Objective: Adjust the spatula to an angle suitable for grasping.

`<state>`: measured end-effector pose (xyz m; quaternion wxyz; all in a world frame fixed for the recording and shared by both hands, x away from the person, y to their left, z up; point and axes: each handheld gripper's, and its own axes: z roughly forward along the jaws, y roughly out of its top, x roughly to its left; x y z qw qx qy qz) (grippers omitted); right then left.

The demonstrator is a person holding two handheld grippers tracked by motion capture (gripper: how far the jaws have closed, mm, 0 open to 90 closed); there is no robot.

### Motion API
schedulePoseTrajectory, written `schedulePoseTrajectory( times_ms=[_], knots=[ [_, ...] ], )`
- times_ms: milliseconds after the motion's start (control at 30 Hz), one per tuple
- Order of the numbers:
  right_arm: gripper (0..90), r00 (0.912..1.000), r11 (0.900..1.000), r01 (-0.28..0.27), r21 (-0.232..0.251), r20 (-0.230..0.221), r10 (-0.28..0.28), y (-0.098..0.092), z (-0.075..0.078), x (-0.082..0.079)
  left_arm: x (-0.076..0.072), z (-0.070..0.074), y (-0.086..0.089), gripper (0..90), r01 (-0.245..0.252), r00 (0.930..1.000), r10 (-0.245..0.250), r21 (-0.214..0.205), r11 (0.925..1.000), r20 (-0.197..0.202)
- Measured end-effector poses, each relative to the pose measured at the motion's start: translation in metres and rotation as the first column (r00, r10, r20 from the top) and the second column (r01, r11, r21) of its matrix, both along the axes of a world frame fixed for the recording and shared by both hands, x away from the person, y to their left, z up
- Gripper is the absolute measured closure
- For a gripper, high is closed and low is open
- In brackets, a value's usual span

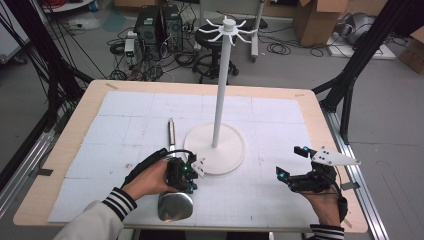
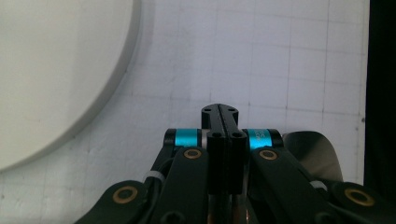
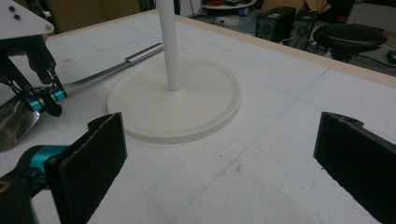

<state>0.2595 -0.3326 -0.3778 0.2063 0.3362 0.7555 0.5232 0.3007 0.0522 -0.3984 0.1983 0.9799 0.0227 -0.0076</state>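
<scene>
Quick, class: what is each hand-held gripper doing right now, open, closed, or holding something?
Left hand-held gripper: closed, over the metal spatula; a grip on it cannot be told.
Right hand-held gripper: open, holding nothing.

Glossy metal spatula (image 1: 174, 200), matt white plastic stand (image 1: 220, 145), wooden table (image 1: 80, 112) under rough white sheet (image 1: 130, 120)

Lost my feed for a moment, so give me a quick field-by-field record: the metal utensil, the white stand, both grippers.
utensil: metal spatula lying flat on the white mat, blade toward the person, handle pointing away
stand: white pole on a round base, upright, spoked top with nothing hanging on it
left gripper: jaws together, low over the spatula's neck, beside the base; whether it pinches the spatula is not clear
right gripper: jaws wide apart, nothing between them, right of the base
</scene>
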Motion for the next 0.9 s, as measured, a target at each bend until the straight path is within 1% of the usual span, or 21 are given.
schedulePoseTrajectory(
  times_ms=[100,167,233,267,300,333,367,400,433,467,500,533,600,700,733,833,867,900],
  knots=[
    [1.5,1.0000,1.0000,0.000,-0.004,0.004,0.000,0.000,0.000,0.000,-0.001,0.000,0.007,90.0,-0.007,1.0000,0.007,0.000,1.0000,0.002],
    [1.5,1.0000,1.0000,0.002,-0.002,0.004,-0.002,-0.001,0.001,0.000,-0.001,0.001,0.011,90.0,0.001,0.9999,-0.001,0.008,1.0000,0.014],
    [1.5,1.0000,1.0000,0.002,-0.003,0.006,-0.002,-0.001,0.002,0.000,-0.001,0.001,0.015,90.0,-0.003,0.9999,0.003,0.011,0.9999,0.011],
    [1.5,1.0000,1.0000,0.003,-0.002,0.006,-0.003,-0.002,0.002,-0.001,-0.001,0.001,0.018,90.0,0.000,0.9999,0.000,0.011,0.9999,0.016],
    [1.5,1.0000,1.0000,0.006,-0.002,0.006,-0.006,-0.002,0.002,-0.001,-0.002,0.001,0.020,90.0,-0.008,0.9999,0.008,0.010,0.9999,0.012],
    [1.5,1.0000,1.0000,0.006,-0.002,0.007,-0.006,-0.003,0.002,-0.001,-0.001,0.002,0.022,90.0,-0.002,0.9999,0.001,0.019,0.9998,0.014],
    [1.5,0.9999,1.0000,0.009,0.000,0.006,-0.009,-0.003,0.002,-0.001,-0.002,0.002,0.024,90.0,-0.008,0.9999,0.008,0.023,0.9997,0.012],
    [1.5,0.9999,1.0000,0.009,0.000,0.008,-0.009,-0.003,0.002,-0.001,-0.002,0.002,0.026,90.0,-0.001,0.9998,0.001,0.031,0.9995,0.019],
    [1.5,0.9999,1.0000,0.009,-0.001,0.009,-0.009,-0.003,0.002,-0.001,-0.002,0.001,0.028,90.0,-0.001,0.9996,0.000,0.049,0.9988,0.027],
    [1.5,0.9999,1.0000,0.009,0.000,0.009,-0.009,-0.003,0.002,-0.001,-0.002,0.000,0.030,90.0,-0.003,0.9995,0.001,0.055,0.9985,0.031],
    [1.5,0.9999,1.0000,0.009,-0.002,0.009,-0.009,-0.003,0.003,-0.001,-0.002,0.000,0.032,90.0,-0.003,0.9997,0.002,0.051,0.9987,0.024],
    [1.5,0.9999,1.0000,0.009,-0.001,0.008,-0.009,-0.003,0.003,-0.001,-0.002,0.001,0.034,90.0,-0.007,0.9998,0.007,0.045,0.9989,0.017],
    [1.5,0.9999,1.0000,0.008,-0.002,0.009,-0.008,-0.003,0.003,-0.001,-0.002,0.001,0.038,90.0,-0.025,0.9995,0.023,0.052,0.9983,0.022],
    [1.5,1.0000,1.0000,0.007,-0.001,0.005,-0.007,-0.002,0.003,-0.001,0.000,0.002,0.043,90.0,-0.034,0.9990,0.032,0.061,0.9976,0.031],
    [1.5,0.9999,1.0000,0.007,-0.007,0.009,-0.007,-0.002,0.002,0.000,0.001,0.002,0.044,90.0,-0.034,0.9989,0.032,0.058,0.9978,0.034],
    [1.5,1.0000,1.0000,0.005,-0.005,0.004,-0.005,-0.002,0.002,0.000,0.003,0.003,0.049,90.0,-0.051,0.9980,0.048,0.070,0.9962,0.040],
    [1.5,1.0000,1.0000,0.006,-0.005,0.004,-0.005,-0.002,0.002,0.000,0.003,0.002,0.050,90.0,-0.059,0.9977,0.056,0.066,0.9961,0.039],
    [1.5,1.0000,1.0000,0.006,-0.005,0.004,-0.006,-0.002,0.002,0.000,0.004,0.003,0.051,90.0,-0.055,0.9979,0.052,0.074,0.9958,0.039]
  ],
)
